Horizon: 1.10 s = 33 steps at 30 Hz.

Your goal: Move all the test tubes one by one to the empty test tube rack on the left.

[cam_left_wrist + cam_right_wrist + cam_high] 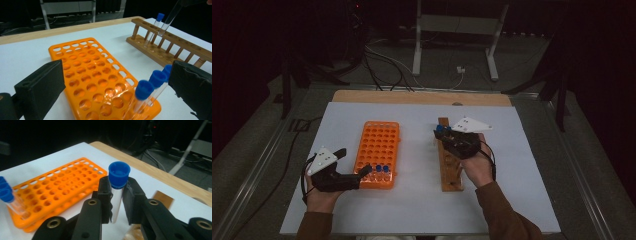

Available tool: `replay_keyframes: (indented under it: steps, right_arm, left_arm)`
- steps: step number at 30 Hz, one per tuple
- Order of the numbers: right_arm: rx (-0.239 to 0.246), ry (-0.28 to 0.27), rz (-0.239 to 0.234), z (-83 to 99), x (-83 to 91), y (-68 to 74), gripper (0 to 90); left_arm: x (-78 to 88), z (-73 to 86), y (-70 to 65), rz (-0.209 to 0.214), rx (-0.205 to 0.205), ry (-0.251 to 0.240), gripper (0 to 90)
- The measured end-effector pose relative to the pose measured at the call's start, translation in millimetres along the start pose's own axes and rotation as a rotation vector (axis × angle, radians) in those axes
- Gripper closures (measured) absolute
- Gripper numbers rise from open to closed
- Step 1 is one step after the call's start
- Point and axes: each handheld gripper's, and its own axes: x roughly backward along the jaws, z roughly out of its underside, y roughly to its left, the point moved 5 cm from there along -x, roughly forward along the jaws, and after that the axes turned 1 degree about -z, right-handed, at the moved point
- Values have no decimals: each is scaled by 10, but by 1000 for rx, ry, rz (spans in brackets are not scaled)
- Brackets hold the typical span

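Observation:
My right gripper [442, 134] is shut on a clear tube with a blue cap [119, 174], held just below the cap. It hangs tilted above the far part of the wooden rack [448, 165]; in the left gripper view its glass [170, 18] slants down over that rack [175, 51]. Another blue-capped tube [158, 20] stands in the wooden rack. My left gripper [353, 165] is open by the near left corner of the orange rack [378, 147]; its wide-set jaws frame the rack's near end, where three blue-capped tubes [152, 83] stand without touching them.
A white sheet [422, 210] covers the table, and a wooden strip [422, 96] runs along its far edge. Most holes of the orange rack [87, 70] are empty. Cables and a metal stand [457, 30] sit on the floor beyond the table.

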Motion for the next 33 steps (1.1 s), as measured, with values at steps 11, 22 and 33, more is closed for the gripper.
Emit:
replay_keyframes:
  steps: [11,22,33]
  right_arm:
    - [6,4,-97,-109,-186,337,773]
    - [24,10,-161,-239,-302,603,773]
    - [26,26,-208,-253,-419,848,773]
  left_arm:
    - [-133,-105,-121,16,-20,7,33]
    - [-277,-189,-269,35,-45,7,96]
    - [-390,-237,-422,32,-73,-7,191]
